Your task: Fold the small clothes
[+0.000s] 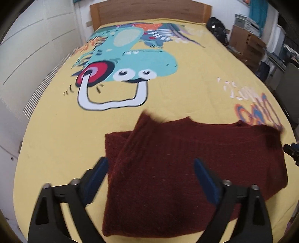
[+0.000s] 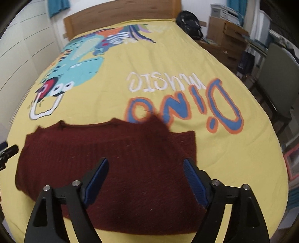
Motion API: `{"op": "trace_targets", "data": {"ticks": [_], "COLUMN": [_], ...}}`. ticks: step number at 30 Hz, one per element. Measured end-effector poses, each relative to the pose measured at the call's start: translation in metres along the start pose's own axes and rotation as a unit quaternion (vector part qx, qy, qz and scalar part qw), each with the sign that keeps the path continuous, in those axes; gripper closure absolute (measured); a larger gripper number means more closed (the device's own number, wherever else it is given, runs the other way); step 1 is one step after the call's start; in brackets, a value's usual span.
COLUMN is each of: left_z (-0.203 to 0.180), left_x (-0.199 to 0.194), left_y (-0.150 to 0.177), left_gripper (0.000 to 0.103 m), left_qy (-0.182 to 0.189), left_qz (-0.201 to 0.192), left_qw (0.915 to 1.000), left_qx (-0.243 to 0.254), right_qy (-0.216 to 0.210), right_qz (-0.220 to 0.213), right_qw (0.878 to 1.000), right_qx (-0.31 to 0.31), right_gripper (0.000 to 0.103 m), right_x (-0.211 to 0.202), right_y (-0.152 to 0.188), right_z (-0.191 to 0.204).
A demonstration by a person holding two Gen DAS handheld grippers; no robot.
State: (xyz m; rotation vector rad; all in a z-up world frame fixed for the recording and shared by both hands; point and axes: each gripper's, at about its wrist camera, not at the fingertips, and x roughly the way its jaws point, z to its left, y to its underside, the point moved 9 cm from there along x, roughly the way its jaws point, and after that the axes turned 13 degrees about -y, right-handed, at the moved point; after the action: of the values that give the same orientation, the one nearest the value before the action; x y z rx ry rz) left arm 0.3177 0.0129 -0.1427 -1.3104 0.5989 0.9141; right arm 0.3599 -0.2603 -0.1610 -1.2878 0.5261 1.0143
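A dark red knitted sweater (image 1: 186,164) lies flat on the yellow bedspread (image 1: 56,142), with both sleeves folded in over its body. It also shows in the right wrist view (image 2: 112,153). My left gripper (image 1: 151,166) is open and empty, hovering over the sweater's left part. My right gripper (image 2: 145,166) is open and empty, hovering over the sweater's right part. The tip of the right gripper shows at the right edge of the left wrist view (image 1: 291,151); the tip of the left gripper shows at the left edge of the right wrist view (image 2: 7,153).
The bedspread (image 2: 233,158) carries a teal dinosaur print (image 1: 130,61) and "Dino music" lettering (image 2: 185,104). A wooden headboard (image 1: 149,11) stands at the far end. White wardrobe doors (image 1: 28,46) are on the left. Cardboard boxes (image 1: 244,43), a black bag (image 2: 188,20) and a chair (image 2: 276,82) are on the right.
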Motion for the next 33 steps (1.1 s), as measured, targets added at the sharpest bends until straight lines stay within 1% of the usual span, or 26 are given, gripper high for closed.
{"op": "trace_targets", "data": {"ticks": [1,2,3,4,6,8,11,13,16,19,21,22,24,25,26,27,29,31,33], "left_z": [-0.006,-0.012,-0.017,-0.023,-0.034,-0.041,-0.054,-0.061,-0.068,-0.069,-0.065,-0.062,-0.054,-0.048,-0.043,-0.037,-0.026,-0.019,-0.013], "left_x": [-0.005,-0.01,-0.014,-0.017,-0.019,-0.017,-0.008,-0.001,0.009,0.025,0.036,0.041,0.049,0.05,0.05,0.051,0.053,0.054,0.055], "left_y": [0.0,0.0,0.001,0.004,0.01,0.018,0.036,0.049,0.067,0.085,0.094,0.099,0.107,0.108,0.106,0.107,0.107,0.107,0.107], "left_gripper": [0.008,0.008,0.006,0.001,0.001,0.001,0.001,0.001,0.001,0.001,0.001,0.001,0.001,0.001,0.001,0.001,0.001,0.001,0.001], "left_qy": [0.001,0.002,0.005,0.011,0.028,0.036,0.033,0.031,0.027,0.021,0.006,0.005,0.017,0.016,0.02,0.016,0.012,0.012,0.009], "left_qz": [-0.007,-0.016,-0.024,-0.026,-0.024,-0.024,-0.012,-0.008,-0.001,0.02,0.027,0.031,0.042,0.042,0.028,0.026,0.024,0.023,0.023], "left_qw": [0.9999,0.9995,0.9991,0.9988,0.9984,0.9981,0.9975,0.9968,0.9967,0.9958,0.9947,0.9945,0.995,0.9955,0.9963,0.9967,0.9972,0.9974,0.9971], "left_qx": [0.015,0.028,0.035,0.04,0.042,0.044,0.062,0.073,0.077,0.087,0.099,0.1,0.089,0.084,0.079,0.075,0.07,0.067,0.073], "right_qy": [-0.002,-0.006,-0.007,-0.007,-0.006,-0.008,-0.015,-0.012,-0.004,0.011,0.01,0.01,0.014,0.014,0.015,0.018,0.017,0.027,0.03], "right_qz": [0.003,0.001,-0.002,-0.005,-0.002,0.011,0.024,0.026,0.029,0.051,0.045,0.041,0.037,0.036,0.034,0.032,0.029,0.025,0.025], "right_qw": [1.0,1.0,1.0,0.999,0.999,0.998,0.997,0.997,0.997,0.995,0.996,0.997,0.998,0.999,0.999,0.999,0.999,0.999,0.999], "right_qx": [-0.007,-0.018,-0.026,-0.036,-0.051,-0.06,-0.066,-0.067,-0.075,-0.086,-0.074,-0.065,-0.045,-0.038,-0.031,-0.023,-0.016,-0.019,-0.015], "right_gripper": [0.01,0.002,0.0,0.0,0.0,0.0,0.0,0.0,0.0,0.0,0.0,0.0,0.0,0.0,0.0,0.0,0.0,0.0,0.0], "right_x": [0.001,0.002,0.002,0.003,0.009,0.018,0.03,0.039,0.052,0.067,0.066,0.065,0.061,0.06,0.058,0.055,0.049,0.042,0.04], "right_y": [0.003,0.005,0.008,0.011,0.02,0.033,0.051,0.063,0.079,0.093,0.096,0.096,0.097,0.097,0.098,0.099,0.099,0.099,0.101], "right_z": [0.007,0.015,0.021,0.027,0.038,0.047,0.055,0.058,0.058,0.05,0.039,0.032,0.016,0.01,0.003,-0.006,-0.011,-0.015,-0.02]}}
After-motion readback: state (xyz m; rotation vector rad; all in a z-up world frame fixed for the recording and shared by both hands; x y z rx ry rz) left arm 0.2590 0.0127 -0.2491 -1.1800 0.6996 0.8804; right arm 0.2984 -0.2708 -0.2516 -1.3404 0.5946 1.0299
